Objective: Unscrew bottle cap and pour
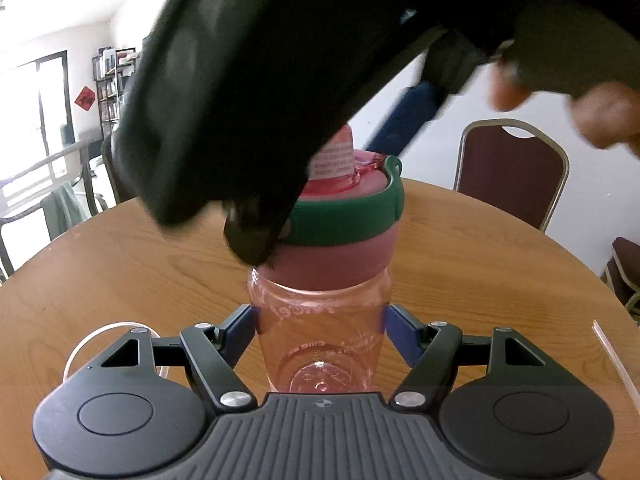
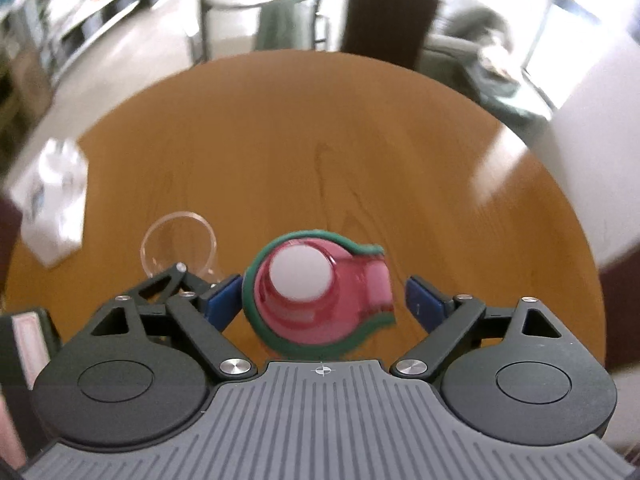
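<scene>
Your left tongs (image 1: 320, 320) clamp the pink bottle (image 1: 320, 344) upright on the desk (image 1: 120, 272). Your right tongs (image 2: 324, 296) sit wide around its cap (image 2: 316, 300), pads apart from it; clear cup (image 2: 180, 240) just beside the bottle.

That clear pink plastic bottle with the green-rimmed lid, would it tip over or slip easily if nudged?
The clear pink plastic bottle looks empty, so probably light. Tall with a bulky green-rimmed lid, it likely tips easily. Its smooth wall may slip, though the left gripper clamps it.

The left gripper (image 1: 320, 320) clamps the pink bottle (image 1: 320, 332) upright on the bench (image 1: 480, 260); the right gripper (image 1: 256, 236), blurred, touches its green-ringed cap (image 1: 344, 232).
</scene>
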### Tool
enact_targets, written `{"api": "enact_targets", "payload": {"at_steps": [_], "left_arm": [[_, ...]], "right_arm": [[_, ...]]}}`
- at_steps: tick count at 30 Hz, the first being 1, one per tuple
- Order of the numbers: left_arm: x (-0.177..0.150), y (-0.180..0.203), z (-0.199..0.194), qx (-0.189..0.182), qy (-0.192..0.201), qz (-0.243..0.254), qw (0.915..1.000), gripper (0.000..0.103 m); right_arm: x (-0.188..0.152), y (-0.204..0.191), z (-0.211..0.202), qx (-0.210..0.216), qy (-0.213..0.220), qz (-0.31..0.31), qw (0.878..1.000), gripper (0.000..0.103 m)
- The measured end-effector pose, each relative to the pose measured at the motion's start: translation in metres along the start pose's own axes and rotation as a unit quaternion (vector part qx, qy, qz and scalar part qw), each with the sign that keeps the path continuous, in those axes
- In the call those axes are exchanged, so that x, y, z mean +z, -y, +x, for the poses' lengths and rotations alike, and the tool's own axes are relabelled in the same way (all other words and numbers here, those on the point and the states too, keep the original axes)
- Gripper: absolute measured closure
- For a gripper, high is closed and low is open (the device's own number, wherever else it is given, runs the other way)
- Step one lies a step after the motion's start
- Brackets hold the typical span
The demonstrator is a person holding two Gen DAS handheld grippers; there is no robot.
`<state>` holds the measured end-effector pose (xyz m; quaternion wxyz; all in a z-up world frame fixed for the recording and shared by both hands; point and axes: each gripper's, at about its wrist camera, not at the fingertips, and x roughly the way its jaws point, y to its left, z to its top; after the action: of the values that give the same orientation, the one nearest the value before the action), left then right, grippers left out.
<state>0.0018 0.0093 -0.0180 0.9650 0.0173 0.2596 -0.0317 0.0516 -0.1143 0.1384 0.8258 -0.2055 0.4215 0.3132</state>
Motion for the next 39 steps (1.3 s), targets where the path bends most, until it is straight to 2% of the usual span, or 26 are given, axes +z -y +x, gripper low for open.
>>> {"api": "enact_targets", "payload": {"at_steps": [4, 6, 8, 10, 14, 16, 18, 20, 22, 25, 27, 30, 34, 38, 39], "left_arm": [[0.001, 0.000, 0.001, 0.003, -0.002, -0.002, 1.0000, 0.033], [0.001, -0.001, 0.002, 0.003, -0.002, -0.002, 1.0000, 0.033], [0.001, -0.003, 0.001, 0.002, -0.001, -0.001, 1.0000, 0.033], [0.000, -0.003, 0.003, 0.001, -0.002, 0.001, 1.0000, 0.033], [-0.001, 0.002, 0.001, 0.000, -0.002, 0.004, 1.0000, 0.033], [-0.001, 0.002, 0.000, -0.002, -0.002, 0.006, 1.0000, 0.033], [-0.002, 0.004, 0.002, -0.003, -0.002, 0.004, 1.0000, 0.033], [-0.006, 0.002, -0.002, -0.002, -0.002, 0.003, 1.0000, 0.033], [-0.006, 0.001, -0.002, -0.002, -0.001, 0.003, 1.0000, 0.033], [-0.007, 0.001, -0.003, 0.000, 0.000, 0.001, 1.0000, 0.033], [-0.007, 0.003, -0.003, 0.002, 0.000, 0.001, 1.0000, 0.033], [-0.004, 0.005, 0.001, 0.005, 0.000, 0.000, 1.0000, 0.033], [-0.004, 0.009, 0.001, 0.008, -0.001, 0.010, 0.9999, 0.033], [-0.004, 0.013, 0.000, 0.008, -0.002, 0.020, 0.9998, 0.033], [-0.004, 0.012, 0.000, 0.008, -0.002, 0.020, 0.9998, 0.033]], "right_arm": [[-0.019, -0.002, -0.012, -0.011, 0.007, 0.071, 0.997, 0.017], [-0.022, -0.004, -0.014, 0.004, 0.011, 0.088, 0.996, 0.026], [-0.023, -0.006, -0.017, 0.015, 0.018, 0.097, 0.995, 0.023], [-0.018, -0.006, -0.015, 0.017, 0.019, 0.085, 0.996, 0.019], [-0.003, -0.004, -0.012, 0.014, 0.024, 0.046, 0.999, 0.019], [0.007, -0.004, -0.013, 0.030, 0.027, 0.027, 0.999, 0.020], [0.026, -0.005, -0.005, 0.069, 0.019, 0.012, 0.997, 0.021], [0.033, -0.006, -0.005, 0.060, 0.027, 0.009, 0.998, 0.021], [0.036, -0.004, -0.009, 0.038, 0.042, 0.011, 0.998, 0.015], [0.025, 0.001, -0.020, -0.016, 0.048, 0.024, 0.998, 0.014], [0.018, 0.002, -0.022, -0.027, 0.039, 0.033, 0.998, 0.014], [0.002, 0.004, -0.017, -0.016, 0.021, 0.063, 0.998, 0.015], [0.000, -0.004, -0.002, -0.008, 0.022, 0.085, 0.996, 0.017], [0.007, -0.024, 0.014, -0.046, 0.013, 0.013, 0.999, 0.018], [0.009, -0.028, 0.018, -0.049, 0.008, -0.011, 0.999, 0.022]]}}
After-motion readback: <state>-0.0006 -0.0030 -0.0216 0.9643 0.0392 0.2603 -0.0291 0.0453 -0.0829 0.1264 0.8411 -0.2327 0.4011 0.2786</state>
